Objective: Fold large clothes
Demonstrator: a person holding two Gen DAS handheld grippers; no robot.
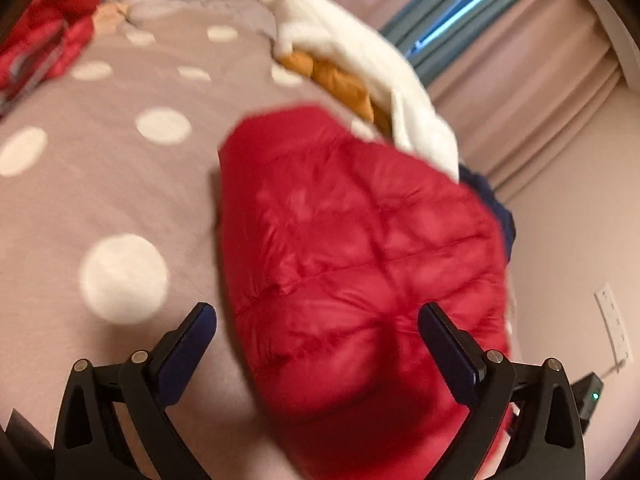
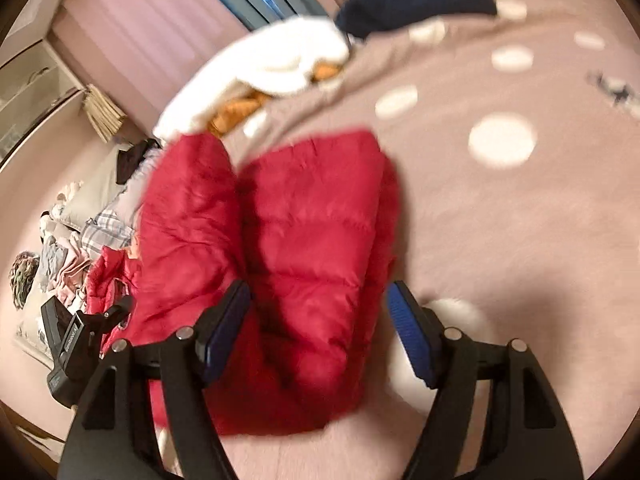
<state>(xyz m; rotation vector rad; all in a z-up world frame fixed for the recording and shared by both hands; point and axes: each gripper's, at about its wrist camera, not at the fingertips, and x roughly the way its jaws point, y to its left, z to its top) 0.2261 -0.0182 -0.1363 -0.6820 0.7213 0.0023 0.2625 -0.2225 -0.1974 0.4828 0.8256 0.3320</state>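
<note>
red puffer jacket (image 2: 304,248) is seen folded into a bundle on the dotted bedcover (image 1: 100,184) | left gripper (image 1: 316,320) and right gripper (image 2: 318,300) are spread, nothing pinched | white garment (image 1: 360,60) is judged still unfolded

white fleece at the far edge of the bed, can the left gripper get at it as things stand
Probably yes: the left gripper is open and empty, and the white fleece lies uncovered beyond the red puffer jacket, which it would pass over.

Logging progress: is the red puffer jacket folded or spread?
Folded: the red puffer jacket lies as a compact doubled bundle on the dotted bedspread, no sleeves showing.
</note>
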